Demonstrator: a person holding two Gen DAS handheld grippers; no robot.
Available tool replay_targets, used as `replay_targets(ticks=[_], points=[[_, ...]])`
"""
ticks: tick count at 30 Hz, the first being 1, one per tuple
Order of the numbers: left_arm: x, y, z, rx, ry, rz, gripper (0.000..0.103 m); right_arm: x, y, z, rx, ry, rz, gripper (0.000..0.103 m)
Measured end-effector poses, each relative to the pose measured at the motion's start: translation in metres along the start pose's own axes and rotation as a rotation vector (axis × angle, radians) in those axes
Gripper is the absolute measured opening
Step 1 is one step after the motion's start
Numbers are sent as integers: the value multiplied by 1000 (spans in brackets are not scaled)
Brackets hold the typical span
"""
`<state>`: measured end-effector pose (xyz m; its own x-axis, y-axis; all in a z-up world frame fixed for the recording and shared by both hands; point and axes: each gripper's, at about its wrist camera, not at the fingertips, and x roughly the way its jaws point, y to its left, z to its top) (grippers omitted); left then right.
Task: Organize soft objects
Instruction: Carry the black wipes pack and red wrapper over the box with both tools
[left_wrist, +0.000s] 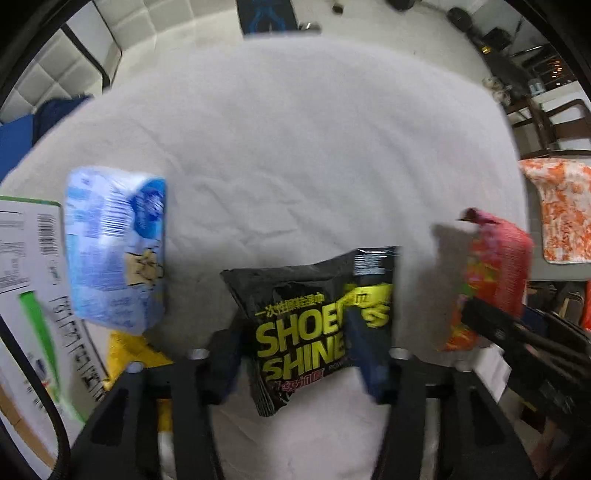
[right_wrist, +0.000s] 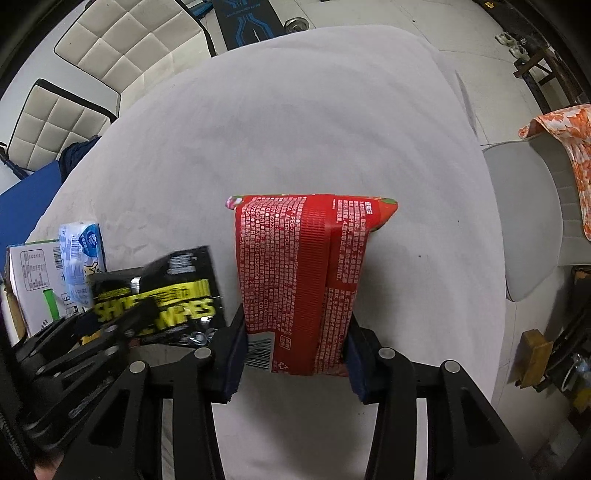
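Item 1: black foil packet with yellow "SHOE SHINE" lettering (left_wrist: 317, 325), pinched between the 2 fingers of the left gripper (left_wrist: 299, 354) and held above the white cloth-covered table (left_wrist: 295, 147). Item 2: red plastic soft pack printed with white text (right_wrist: 303, 280), clamped at its lower end between the 2 fingers of the right gripper (right_wrist: 295, 358), its far end pointing away over the same table. Item 3: pale blue plastic-wrapped soft pack (left_wrist: 114, 251), standing at the table's left side, just beside a white cardboard box with a green stripe (left_wrist: 33, 295). Item 4: yellow object (left_wrist: 133, 354), partly hidden below the blue pack. Item 5: orange-and-white patterned cloth (right_wrist: 569, 155), draped over a grey chair (right_wrist: 532, 206) to the right.
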<state>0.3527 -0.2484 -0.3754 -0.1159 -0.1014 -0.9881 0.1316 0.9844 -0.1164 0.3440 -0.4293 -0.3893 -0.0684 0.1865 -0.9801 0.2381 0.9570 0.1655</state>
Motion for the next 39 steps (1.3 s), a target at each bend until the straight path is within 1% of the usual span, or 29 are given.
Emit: replay_targets(ticks=[1,2,3,4,5,7,9,12,15,18,19,21,23,24,26,30,32,34,35,37,39], points=[[8,2,3,-8,24,-17,65,0,1,-2,0,0,-1,48],[12,2,6,-14,20,-40,76,1,1,-3,3,1,-2,48],[12,0,7,-7,17,-28,76,1,0,-2,7,1,-3,48],[13,-6,8,13,22,9,76,2,1,-1,11,1,-6,48],[14,-14,7,46,17,48,75,0,1,-3,13,2,-9,48],[13,-24,3,84,-16,92,67,2,-2,-3,18,5,-11,48],[7,-31,-3,98,-41,106,57,4,-1,4,18,8,-18,48],[-3,-32,-10,88,-76,96,48,7,0,3,20,12,-28,48],[-16,-29,-21,78,-102,82,47,7,-2,6,26,10,-23,48],[-31,-16,-32,67,-130,54,47,2,-1,7,19,-6,-26,48],[-33,-11,-29,63,-135,49,47,1,-1,5,17,-11,-28,48],[-46,-3,-35,50,-160,35,47,-6,0,3,12,-29,-36,48],[-63,4,-42,42,-194,33,47,-13,2,1,7,-43,-37,48],[-68,18,-48,41,-208,34,47,-16,3,0,4,-49,-38,48],[-85,29,-55,40,-255,52,47,-22,6,-4,-3,-61,-41,48],[-106,45,-74,36,-323,69,47,-33,15,-19,-22,-80,-41,48],[-119,54,-89,36,-355,76,47,-38,19,-27,-30,-85,-36,48],[-126,53,-89,30,-375,69,47,-42,24,-37,-36,-89,-25,48],[-132,57,-95,30,-385,68,47,-46,28,-43,-42,-92,-19,48],[-134,58,-92,28,-397,61,47,-51,30,-55,-51,-102,-17,47],[-142,65,-102,23,-411,51,47,-59,32,-67,-59,-111,-12,47]])
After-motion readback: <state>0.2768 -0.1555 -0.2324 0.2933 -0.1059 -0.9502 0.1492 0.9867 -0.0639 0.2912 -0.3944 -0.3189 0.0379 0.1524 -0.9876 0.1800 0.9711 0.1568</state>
